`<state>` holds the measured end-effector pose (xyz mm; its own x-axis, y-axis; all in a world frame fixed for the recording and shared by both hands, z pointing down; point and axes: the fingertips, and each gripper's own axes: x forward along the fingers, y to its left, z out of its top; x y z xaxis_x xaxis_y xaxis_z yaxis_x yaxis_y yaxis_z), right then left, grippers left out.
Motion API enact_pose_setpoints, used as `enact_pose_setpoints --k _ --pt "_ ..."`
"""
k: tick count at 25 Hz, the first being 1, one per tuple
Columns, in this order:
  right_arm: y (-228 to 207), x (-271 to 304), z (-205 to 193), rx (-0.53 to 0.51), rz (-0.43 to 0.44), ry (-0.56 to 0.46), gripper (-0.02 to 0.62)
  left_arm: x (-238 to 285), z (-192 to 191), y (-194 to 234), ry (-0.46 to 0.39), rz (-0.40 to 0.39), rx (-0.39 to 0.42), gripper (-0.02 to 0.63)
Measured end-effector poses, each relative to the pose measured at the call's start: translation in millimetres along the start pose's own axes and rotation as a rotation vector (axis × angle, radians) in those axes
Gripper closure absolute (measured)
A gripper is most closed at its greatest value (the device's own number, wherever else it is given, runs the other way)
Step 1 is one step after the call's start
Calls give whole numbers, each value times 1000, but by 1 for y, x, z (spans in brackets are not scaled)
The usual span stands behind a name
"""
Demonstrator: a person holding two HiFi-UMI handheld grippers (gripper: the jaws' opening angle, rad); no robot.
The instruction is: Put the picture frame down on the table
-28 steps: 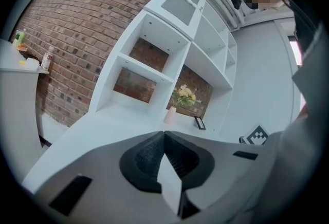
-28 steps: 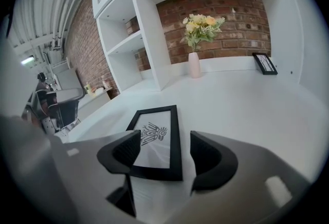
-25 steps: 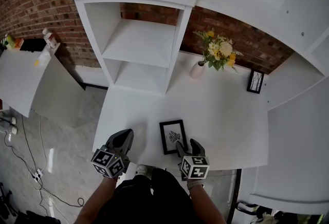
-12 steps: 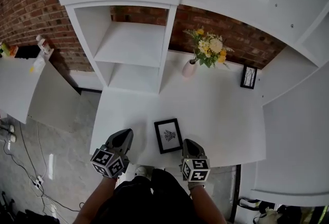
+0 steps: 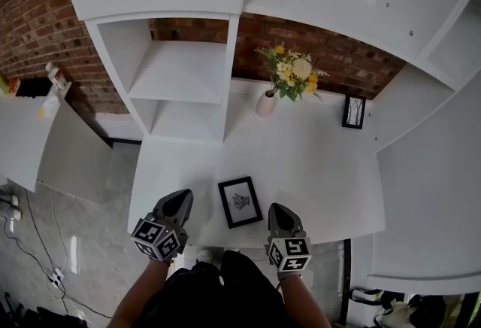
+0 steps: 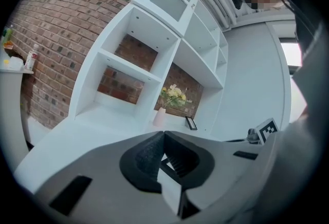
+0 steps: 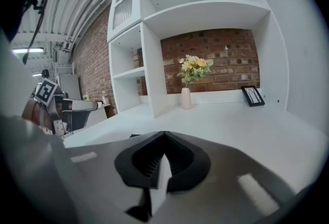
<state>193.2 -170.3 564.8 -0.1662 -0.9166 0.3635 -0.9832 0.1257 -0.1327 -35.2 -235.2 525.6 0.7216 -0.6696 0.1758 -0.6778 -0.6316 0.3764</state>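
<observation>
Head view, picture frame (image 5: pixel 240 201) flat on table (image 5: pixel 323 168) between left tool (image 5: pixel 180 196) and right tool (image 5: pixel 276 208), both closed, empty

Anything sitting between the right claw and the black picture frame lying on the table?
Nothing visible. The picture frame lies flat near the front edge of the table. Only bare white surface separates it from the right claw, which is shut and empty. The vase and small frame stand far back by the wall.

Red brick wall (image 5: pixel 41 14) behind white shelf unit (image 5: pixel 188 67); grey floor (image 5: pixel 94 232) at left, white side counter (image 5: pixel 30 142).
</observation>
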Motion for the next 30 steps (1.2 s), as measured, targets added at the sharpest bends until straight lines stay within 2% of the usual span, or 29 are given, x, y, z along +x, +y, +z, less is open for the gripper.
enact_pose_setpoints --k 16,30 --pt "-13 -18 27 -12 -9 -98 592 6 5 -5 -11 -9 9 614" --pt "-14 -13 37 -5 0 -128 592 8 13 0 -31 -1 16 615"
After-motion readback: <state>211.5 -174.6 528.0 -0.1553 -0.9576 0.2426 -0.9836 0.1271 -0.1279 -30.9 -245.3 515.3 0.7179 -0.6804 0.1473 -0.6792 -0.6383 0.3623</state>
